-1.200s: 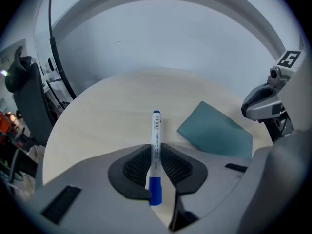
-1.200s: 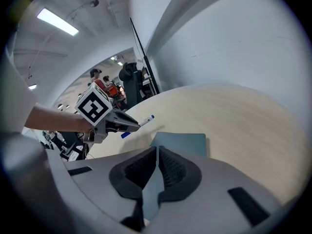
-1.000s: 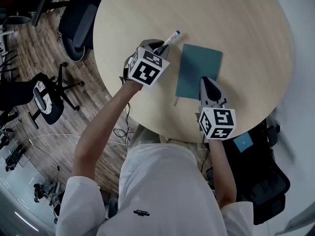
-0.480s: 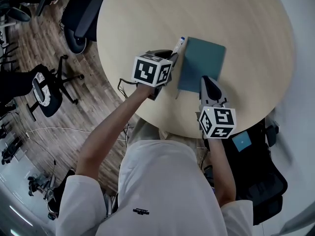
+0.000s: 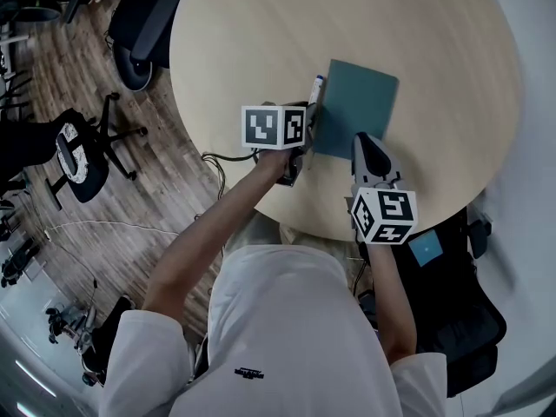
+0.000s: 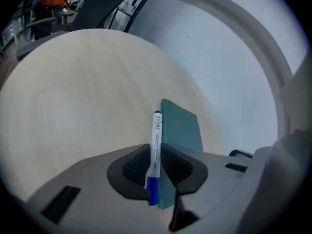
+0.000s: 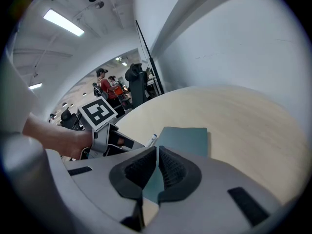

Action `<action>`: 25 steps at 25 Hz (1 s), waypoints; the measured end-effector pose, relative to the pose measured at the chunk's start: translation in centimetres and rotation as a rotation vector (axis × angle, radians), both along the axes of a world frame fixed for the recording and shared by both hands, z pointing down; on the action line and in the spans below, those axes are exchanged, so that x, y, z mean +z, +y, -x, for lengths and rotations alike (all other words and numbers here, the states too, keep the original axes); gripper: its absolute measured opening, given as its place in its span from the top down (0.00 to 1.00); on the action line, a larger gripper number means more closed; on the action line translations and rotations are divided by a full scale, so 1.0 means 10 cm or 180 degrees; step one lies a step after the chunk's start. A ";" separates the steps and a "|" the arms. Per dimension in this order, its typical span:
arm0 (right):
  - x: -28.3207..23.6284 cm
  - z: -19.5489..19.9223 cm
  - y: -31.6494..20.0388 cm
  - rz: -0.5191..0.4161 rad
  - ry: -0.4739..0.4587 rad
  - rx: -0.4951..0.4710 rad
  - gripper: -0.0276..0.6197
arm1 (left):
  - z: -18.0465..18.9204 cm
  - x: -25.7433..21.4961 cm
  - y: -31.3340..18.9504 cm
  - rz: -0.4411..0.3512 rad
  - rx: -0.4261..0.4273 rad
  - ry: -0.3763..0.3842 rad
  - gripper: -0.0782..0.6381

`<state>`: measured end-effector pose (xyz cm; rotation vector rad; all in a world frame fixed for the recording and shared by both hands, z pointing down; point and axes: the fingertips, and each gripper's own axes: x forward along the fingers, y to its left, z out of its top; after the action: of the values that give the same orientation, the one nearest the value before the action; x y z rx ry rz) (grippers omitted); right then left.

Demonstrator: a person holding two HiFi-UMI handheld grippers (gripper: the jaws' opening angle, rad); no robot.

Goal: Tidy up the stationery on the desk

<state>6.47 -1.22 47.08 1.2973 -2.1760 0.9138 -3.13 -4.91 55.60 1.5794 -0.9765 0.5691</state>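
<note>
We see the marker (image 6: 156,147), white-barrelled with a blue end, clamped between the narrow-set pads of the left gripper (image 6: 155,168); its blue end sits back in the jaws and its long barrel points out ahead. In the head view the marker (image 5: 316,91) runs just beside the left edge of the teal notebook (image 5: 360,102), roughly parallel to it, above the pale wood of the round table (image 5: 252,42). From the left gripper view the notebook (image 6: 181,128) lies flat on the table, right of the marker. The left gripper (image 5: 309,118) points down at the table from the notebook's near left side. The right gripper (image 5: 365,143) has its 2 jaws drawn together with nothing held between the pads, and its tip lies over the notebook's near edge. In the right gripper view its jaws (image 7: 157,167) leave only a slit, with the notebook (image 7: 184,139) showing below and ahead; it may be resting on the cover, though we cannot be sure of contact. Beyond the table's left rim stands an office chair (image 5: 143,29) on a wooden floor (image 5: 148,189).
</note>
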 end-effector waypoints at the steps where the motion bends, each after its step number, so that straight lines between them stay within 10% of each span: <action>1: 0.00 -0.02 0.01 0.0000 0.0001 0.0004 0.89 | -0.03 0.00 0.02 -0.0011 -0.0008 0.0023 0.78; 25: 0.02 -0.17 0.15 0.0022 0.0003 0.0098 0.89 | -0.11 0.02 0.22 -0.0179 0.0276 -0.0036 0.78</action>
<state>8.21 0.27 47.32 1.3314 -2.1559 0.9316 -1.99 -2.75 55.77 1.6764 -0.9432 0.6158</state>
